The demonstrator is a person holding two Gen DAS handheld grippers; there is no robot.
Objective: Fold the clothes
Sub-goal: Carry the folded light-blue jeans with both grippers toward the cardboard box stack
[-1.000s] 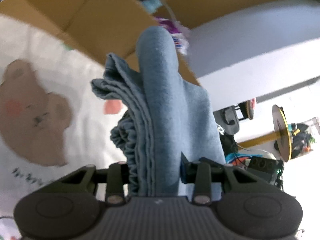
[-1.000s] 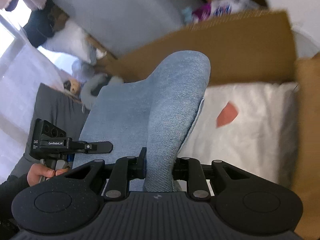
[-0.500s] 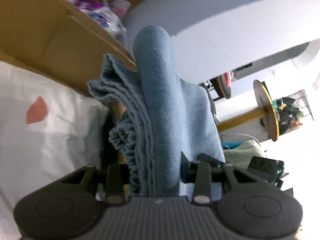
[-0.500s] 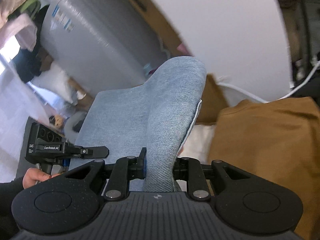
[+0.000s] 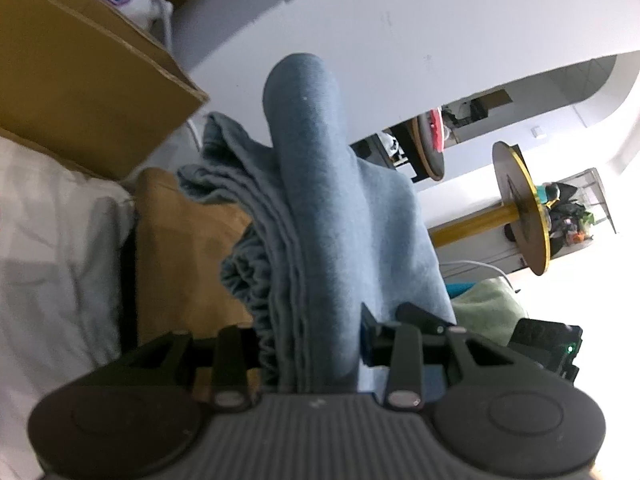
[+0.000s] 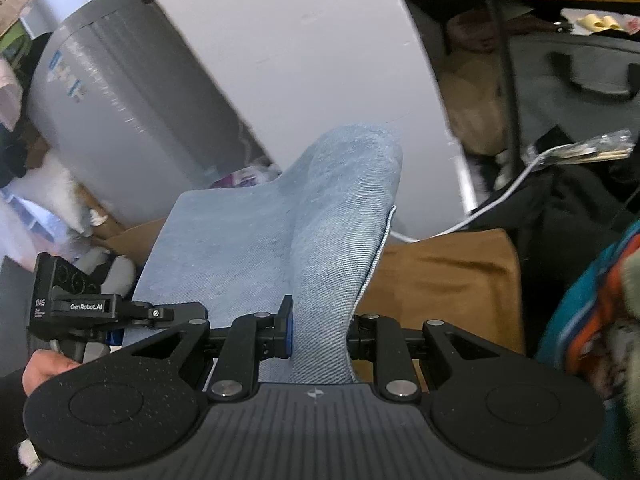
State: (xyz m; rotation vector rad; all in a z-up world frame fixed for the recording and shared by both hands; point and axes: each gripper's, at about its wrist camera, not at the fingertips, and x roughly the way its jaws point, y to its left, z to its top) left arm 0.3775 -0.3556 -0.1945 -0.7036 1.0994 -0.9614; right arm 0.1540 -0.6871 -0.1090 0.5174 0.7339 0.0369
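While both grippers are clamped on it, the blue folded garment (image 5: 320, 216) hangs in the air between them, off any surface; the left gripper (image 5: 310, 344) bites a thick stack of layers, gathered waistband and all, and the right gripper (image 6: 320, 326) pinches a rounded fold of the same cloth (image 6: 320, 216), with the left gripper (image 6: 104, 308) and the hand (image 6: 44, 372) that carries it showing low at the left of the right wrist view. Just beyond the garment lies a brown folded cloth (image 6: 448, 276), beside a white pillow (image 5: 52, 240); farther off stand a cardboard box (image 5: 80, 80), a white cable (image 6: 508, 188) and a pale wall (image 5: 400, 32).

The step looks like carrying the folded piece to where it will be set down, perhaps on the brown cloth, though that is a guess. To do it well, keep both grips firm and the grippers level with each other, so the span stays taut and the layers do not slide; lower it flat, edges square, and let go only once the cloth is resting.
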